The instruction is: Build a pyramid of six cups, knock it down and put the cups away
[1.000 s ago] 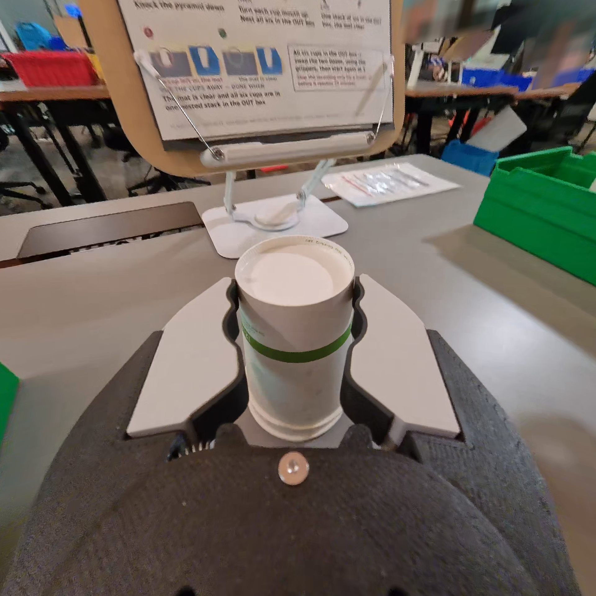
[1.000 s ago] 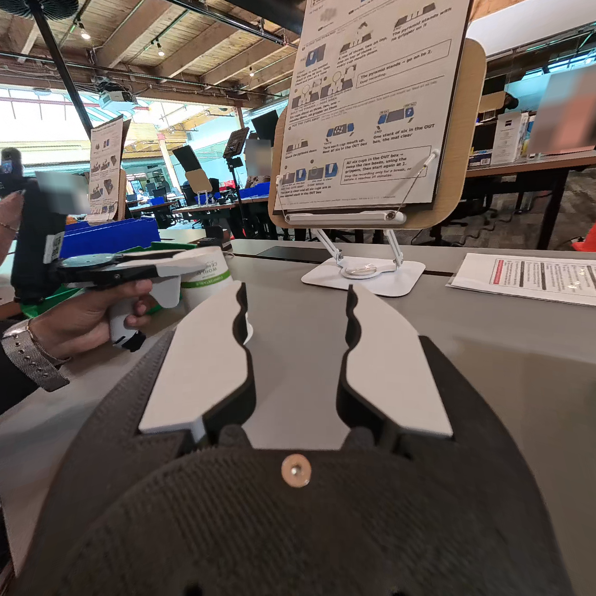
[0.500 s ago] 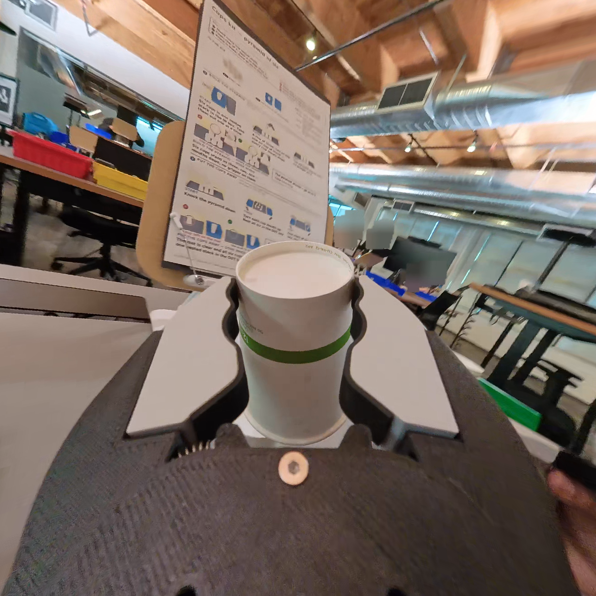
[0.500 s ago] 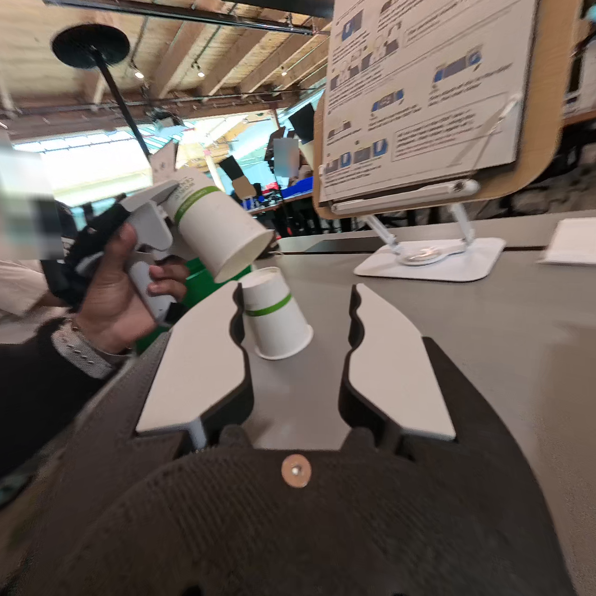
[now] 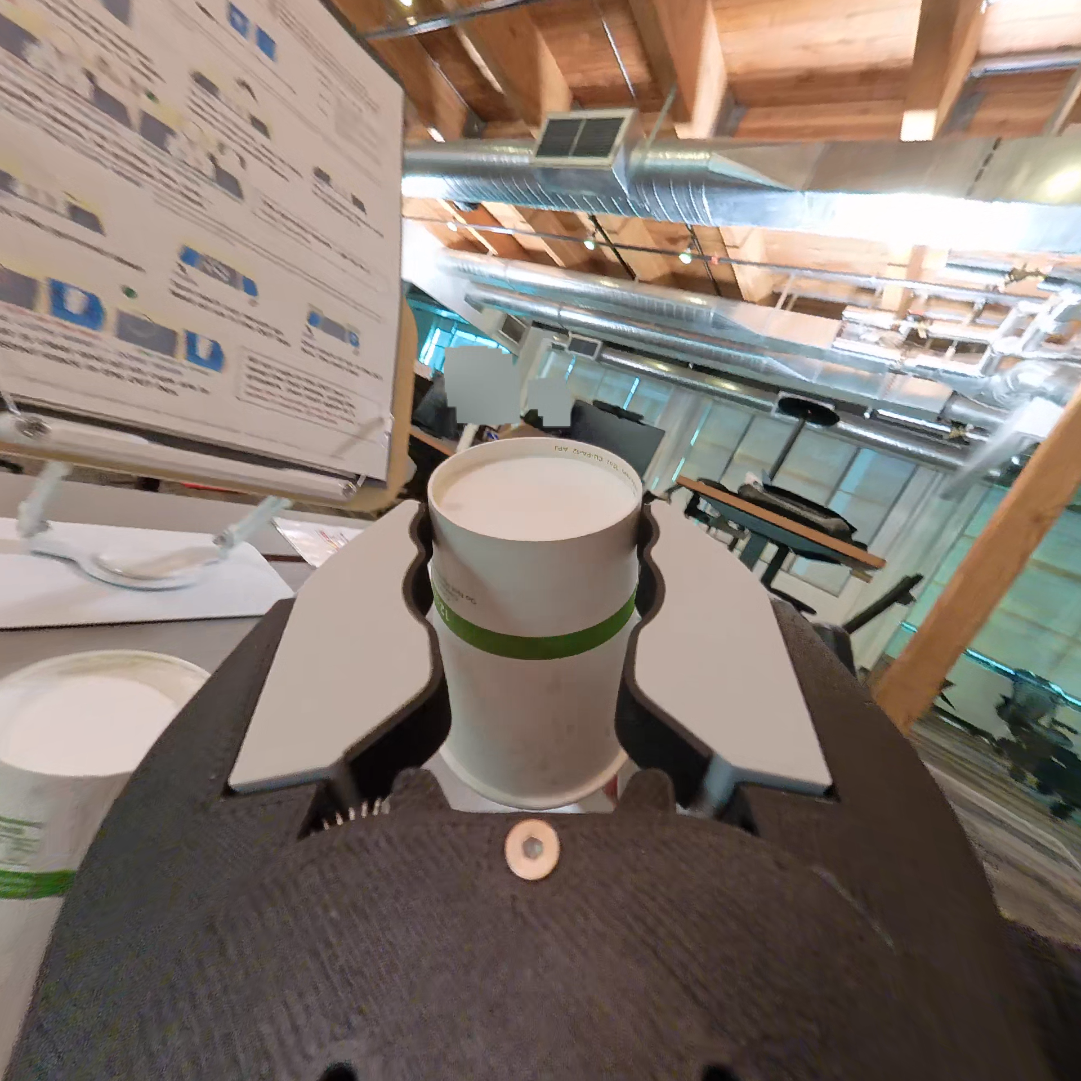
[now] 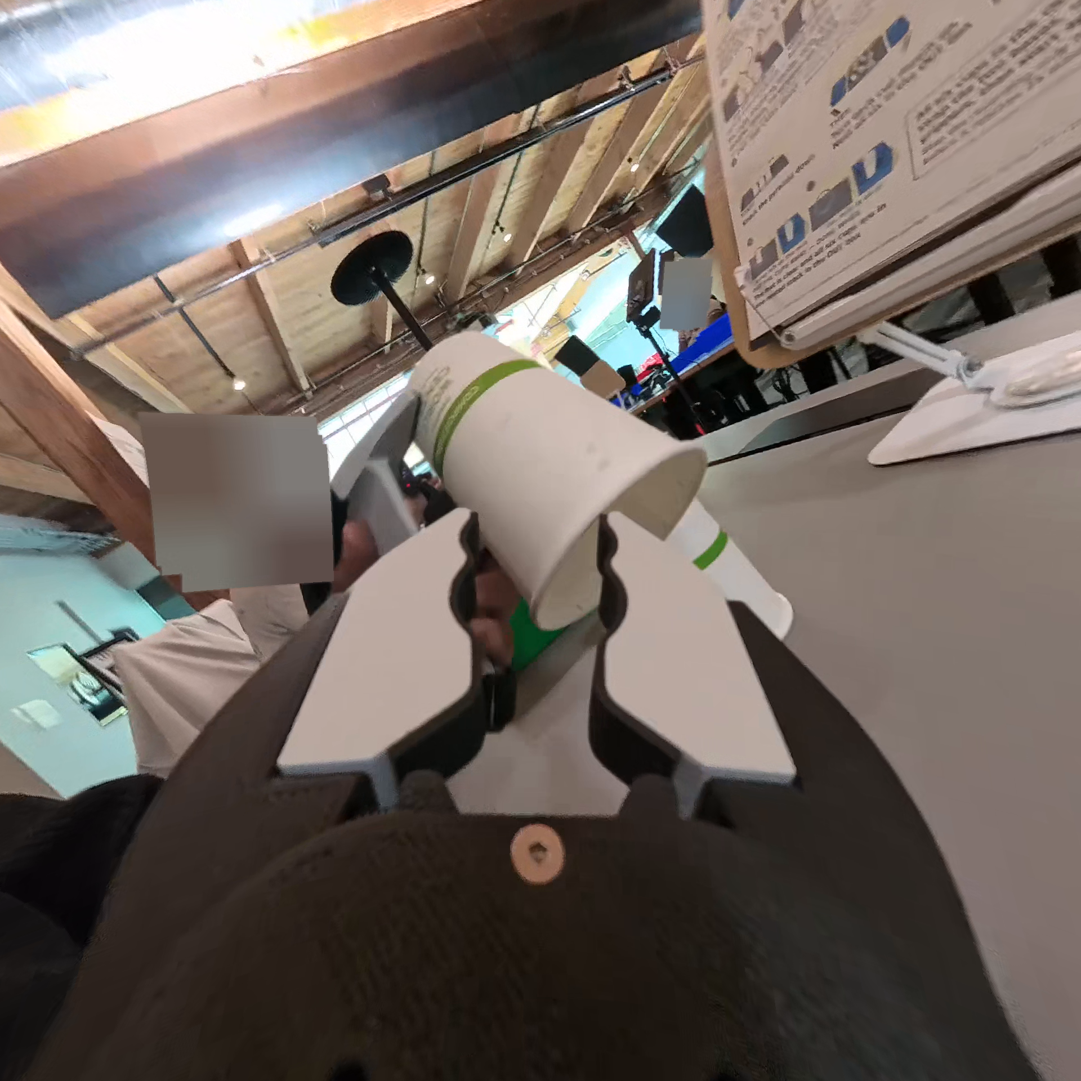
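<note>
My left gripper [image 5: 532, 526] is shut on a white paper cup [image 5: 532, 672] with a green band, its closed base pointing away from the camera. In the right wrist view the same cup [image 6: 544, 468] is tilted in the air, mouth towards my right gripper [image 6: 535, 526]. The right gripper's jaws have narrowed onto the mouth end, and the rim is dented at the right finger. The left gripper's fingers [image 6: 386, 468] and a hand hold the base end. A second cup [image 5: 76, 731] stands upside down on the grey table [image 6: 877, 585], behind the held cup in the right wrist view [image 6: 731, 561].
A document stand [image 5: 193, 234] with a printed sheet stands on its white base [image 5: 117, 579] at the back of the table, also in the right wrist view [image 6: 877, 146]. A green bin [image 6: 532, 637] shows between the right fingers. A person's sleeve is at the left.
The left gripper has swung the cup round, mouth towards the right gripper. The right gripper has moved up to the cup and narrowed its jaws onto the rim.
</note>
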